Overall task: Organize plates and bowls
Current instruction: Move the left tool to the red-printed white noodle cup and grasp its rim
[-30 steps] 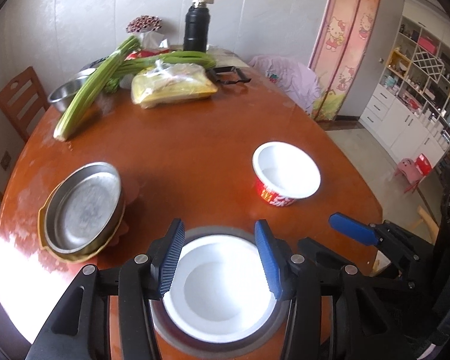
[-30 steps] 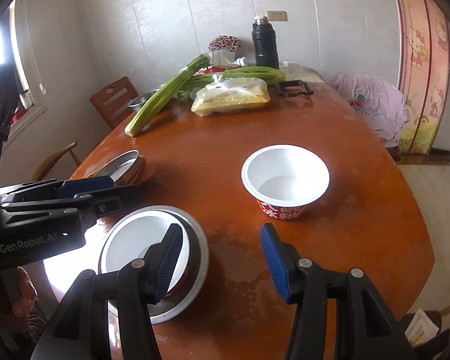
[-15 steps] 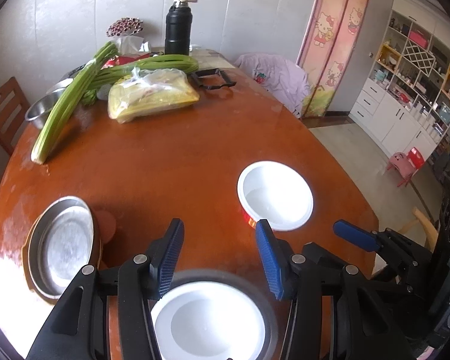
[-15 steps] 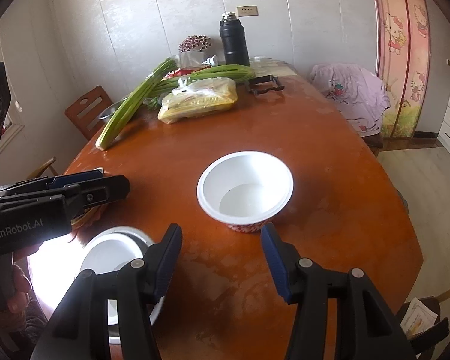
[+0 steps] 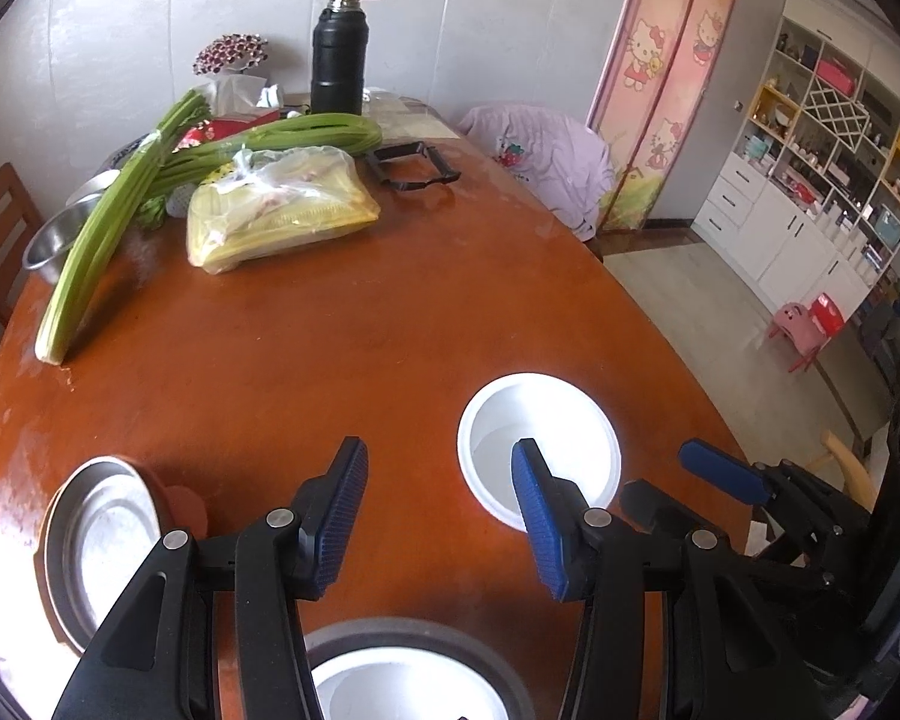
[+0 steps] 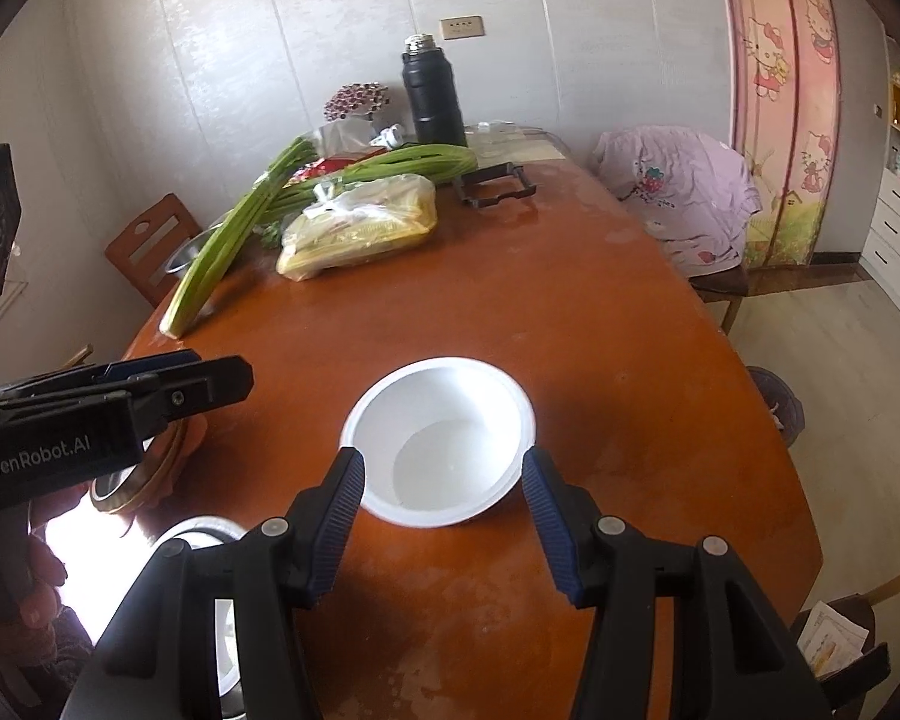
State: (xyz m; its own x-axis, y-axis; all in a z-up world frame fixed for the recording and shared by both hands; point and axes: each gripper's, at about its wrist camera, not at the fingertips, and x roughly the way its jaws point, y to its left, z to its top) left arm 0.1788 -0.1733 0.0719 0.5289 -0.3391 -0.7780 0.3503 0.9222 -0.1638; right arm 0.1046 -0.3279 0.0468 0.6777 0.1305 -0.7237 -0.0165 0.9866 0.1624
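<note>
Through the left wrist camera, the left gripper (image 5: 438, 510) has drawn back from the white bowl nested in a grey dish (image 5: 411, 681), which has slid from between its fingers down to the bottom edge of the picture. Its jaws stand apart with nothing between them, over bare orange table (image 5: 342, 348). The second white bowl (image 5: 561, 414) has come nearer and now sits just past the right-hand pad. The stacked metal plates (image 5: 99, 540) lie at the left edge, well apart from both bowls. The right gripper (image 5: 720, 474) shows at the far right.

Through the right wrist camera, the right gripper (image 6: 444, 504) has closed in on the loose white bowl (image 6: 438, 450), whose near rim now lies between the fingertips. The jaws are released; the pads flank the rim without clearly pressing on it. The left gripper (image 6: 168, 384) hangs at the left, above the metal plates (image 6: 132, 486), and the nested bowl's dish (image 6: 201, 531) peeks out behind the left finger.

By this reading, one bowl is already placed and the right hand is lining up to grasp the other, probably to stack it with the rest.
</note>
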